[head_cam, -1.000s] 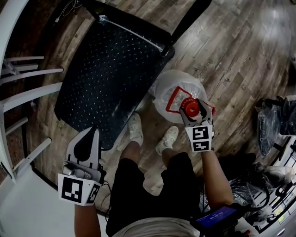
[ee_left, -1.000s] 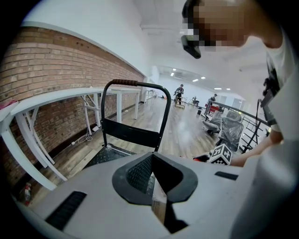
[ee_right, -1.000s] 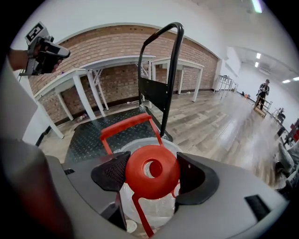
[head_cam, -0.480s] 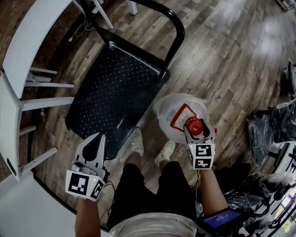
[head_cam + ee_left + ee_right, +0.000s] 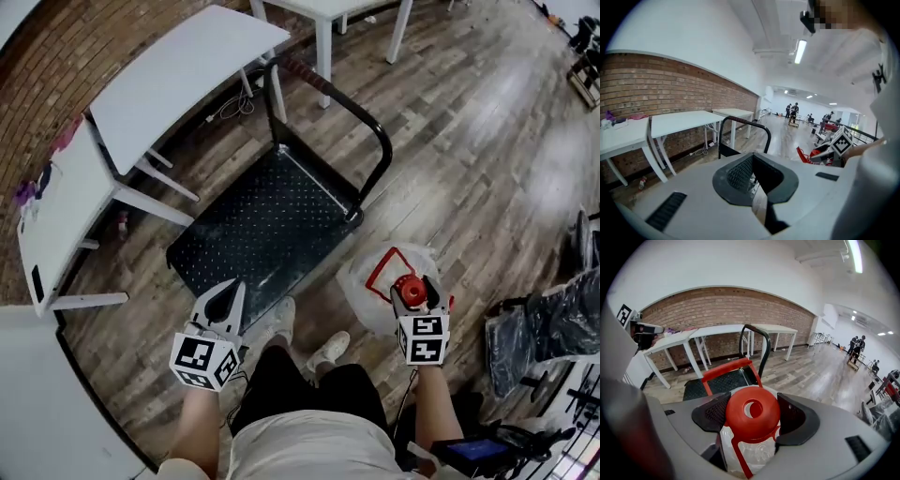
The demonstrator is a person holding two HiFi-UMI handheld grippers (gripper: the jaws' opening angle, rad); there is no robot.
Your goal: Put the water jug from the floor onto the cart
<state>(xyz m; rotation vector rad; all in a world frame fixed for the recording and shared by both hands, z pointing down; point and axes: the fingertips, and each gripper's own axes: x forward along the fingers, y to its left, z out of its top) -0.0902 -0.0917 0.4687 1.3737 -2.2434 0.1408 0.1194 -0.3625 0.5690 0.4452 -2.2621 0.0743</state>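
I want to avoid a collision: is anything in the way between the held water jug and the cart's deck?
Nothing visible. The water jug, held by the right gripper, hangs beside the open long side of the cart, which is bare on top. Only the handle post stands close.

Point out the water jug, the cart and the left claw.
water jug (image 5: 366, 283), head view, on its clear body beside the red cap.
cart (image 5: 272, 225), head view, on the bare studded black deck.
left claw (image 5: 231, 291), head view, between its fingertips.
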